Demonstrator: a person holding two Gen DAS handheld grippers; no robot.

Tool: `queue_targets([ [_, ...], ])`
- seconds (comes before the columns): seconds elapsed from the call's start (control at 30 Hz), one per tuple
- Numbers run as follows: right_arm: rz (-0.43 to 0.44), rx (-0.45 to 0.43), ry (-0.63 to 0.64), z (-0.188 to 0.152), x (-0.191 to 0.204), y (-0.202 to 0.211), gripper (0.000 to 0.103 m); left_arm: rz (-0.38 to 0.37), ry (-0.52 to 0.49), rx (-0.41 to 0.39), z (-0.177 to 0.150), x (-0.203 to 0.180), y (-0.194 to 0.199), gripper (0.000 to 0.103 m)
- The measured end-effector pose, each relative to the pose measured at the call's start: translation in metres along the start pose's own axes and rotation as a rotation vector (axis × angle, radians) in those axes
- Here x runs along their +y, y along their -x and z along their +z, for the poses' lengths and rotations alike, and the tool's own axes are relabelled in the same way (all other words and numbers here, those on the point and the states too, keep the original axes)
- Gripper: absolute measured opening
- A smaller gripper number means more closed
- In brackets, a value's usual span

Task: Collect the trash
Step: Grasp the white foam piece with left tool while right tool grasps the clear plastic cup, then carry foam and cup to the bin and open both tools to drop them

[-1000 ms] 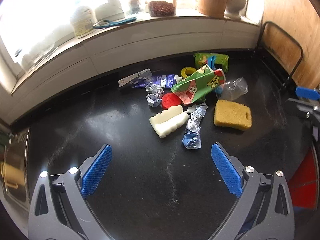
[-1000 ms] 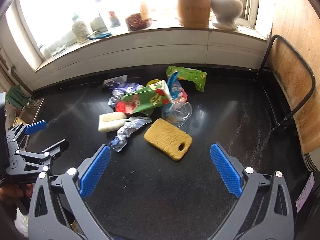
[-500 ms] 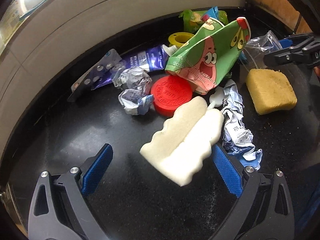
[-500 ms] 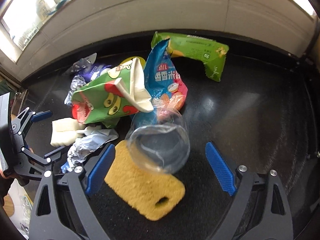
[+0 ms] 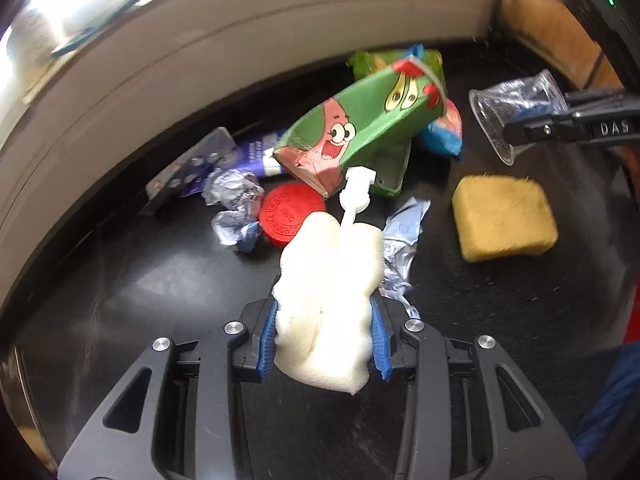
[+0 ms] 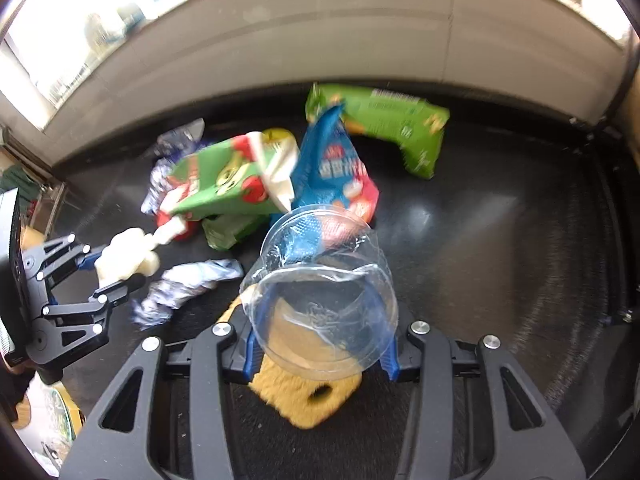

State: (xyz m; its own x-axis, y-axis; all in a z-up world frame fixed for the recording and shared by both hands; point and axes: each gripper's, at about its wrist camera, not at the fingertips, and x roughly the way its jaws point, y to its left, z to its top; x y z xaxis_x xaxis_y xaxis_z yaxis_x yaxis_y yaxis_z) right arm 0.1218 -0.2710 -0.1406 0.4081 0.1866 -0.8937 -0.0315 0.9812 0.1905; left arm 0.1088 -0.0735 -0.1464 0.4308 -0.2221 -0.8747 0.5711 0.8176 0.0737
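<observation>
My left gripper is shut on a white foam piece, held just above the black counter; it also shows in the right wrist view. My right gripper is shut on a crumpled clear plastic cup, lifted over a yellow sponge; the cup also shows in the left wrist view. Trash lies in a pile: a green cartoon carton, a red lid, crumpled foil wrappers, a blue snack bag, a green bag.
A pill blister pack and a purple tube lie near the white wall ledge at the back. A silver wrapper lies between the grippers. A metal rack stands at the right.
Both grippers closed: the left on the white foam piece, the right on the clear cup. Both objects are now lifted slightly off the counter.
</observation>
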Motion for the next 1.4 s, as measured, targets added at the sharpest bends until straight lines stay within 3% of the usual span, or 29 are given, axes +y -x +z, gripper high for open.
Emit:
queue_targets([
  [0.2,-0.002,-0.047,0.007,-0.01,0.004,0.039,0.045,0.026,0.211,-0.032,-0.015,-0.001,0.051,0.037],
  [0.4,0.014,-0.045,0.065,-0.021,0.024,0.061,0.045,0.077,0.388,-0.041,-0.045,0.025,0.086,0.037],
  [0.53,0.043,-0.062,0.187,-0.028,0.067,0.067,0.045,0.158,0.486,-0.071,-0.082,0.041,0.114,0.036],
  [0.63,0.103,-0.037,0.237,-0.035,0.112,0.064,0.045,0.225,0.603,-0.073,-0.128,0.062,0.139,0.036],
  [0.83,0.313,0.058,0.522,-0.078,0.268,0.047,0.045,0.421,0.874,-0.039,-0.267,0.096,0.195,0.036],
  [0.97,0.489,0.183,0.746,-0.144,0.39,0.033,0.045,0.511,1.05,0.058,-0.386,0.1,0.219,0.036],
  [1.1,0.607,0.334,0.917,-0.222,0.492,0.014,0.046,0.561,1.214,0.148,-0.495,0.097,0.223,0.036],
  [1.2,0.631,0.415,0.998,-0.273,0.549,-0.006,0.046,0.552,1.323,0.177,-0.568,0.099,0.211,0.036],
  [1.3,0.599,0.481,1.05,-0.313,0.591,-0.041,0.047,0.558,1.39,0.163,-0.614,0.104,0.195,0.036],
  [1.4,0.545,0.511,1.09,-0.339,0.624,-0.081,0.049,0.565,1.399,0.16,-0.637,0.113,0.173,0.037],
])
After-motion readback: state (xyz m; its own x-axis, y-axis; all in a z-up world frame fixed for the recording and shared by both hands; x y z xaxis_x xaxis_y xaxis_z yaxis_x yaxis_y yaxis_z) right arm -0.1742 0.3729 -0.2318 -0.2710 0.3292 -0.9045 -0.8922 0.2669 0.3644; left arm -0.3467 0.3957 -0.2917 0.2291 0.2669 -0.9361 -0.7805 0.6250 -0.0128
